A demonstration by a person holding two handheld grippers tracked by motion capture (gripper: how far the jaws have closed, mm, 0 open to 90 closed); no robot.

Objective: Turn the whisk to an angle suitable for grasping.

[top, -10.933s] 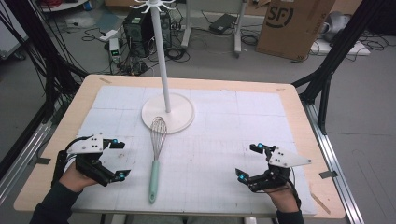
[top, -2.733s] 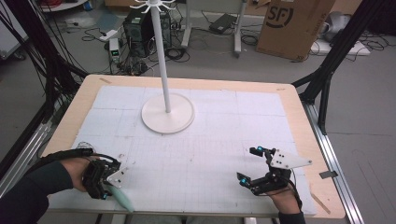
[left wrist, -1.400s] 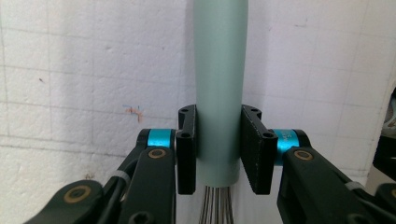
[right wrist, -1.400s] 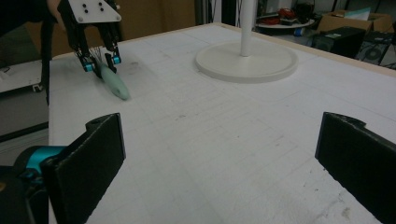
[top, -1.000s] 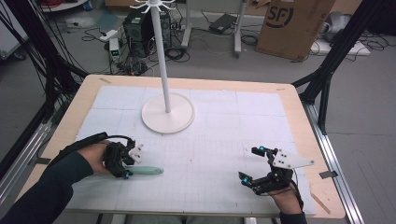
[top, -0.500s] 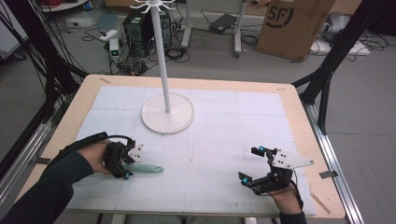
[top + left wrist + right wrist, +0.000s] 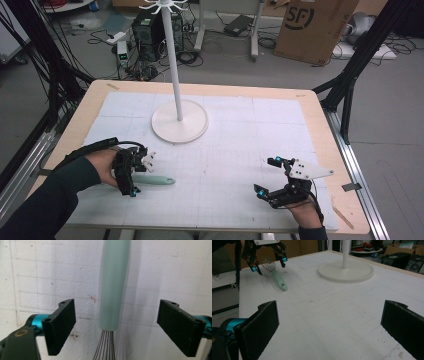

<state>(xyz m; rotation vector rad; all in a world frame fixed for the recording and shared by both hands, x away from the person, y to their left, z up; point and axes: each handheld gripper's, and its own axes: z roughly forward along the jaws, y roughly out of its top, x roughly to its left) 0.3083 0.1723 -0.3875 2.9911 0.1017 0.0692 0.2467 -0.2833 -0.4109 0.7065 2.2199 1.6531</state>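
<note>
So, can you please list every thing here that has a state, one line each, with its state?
Whisk: lying flat on the white mat, released, between the left tongs' pads but untouched.
Left tongs: have just been opening; open, straddling the whisk where handle meets wires.
Right tongs: open, empty, low over the mat.
White stand: upright on its round base, nothing hanging on it.

The high view looks forward and down on the whole desk from above the person's side. The left tool view hangs close over the mat, looking almost straight down at the whisk between its jaws. The right tool view sits low near the desk's front edge, facing across it. It shares with the high view the whisk, the stand base and the left tool.
</note>
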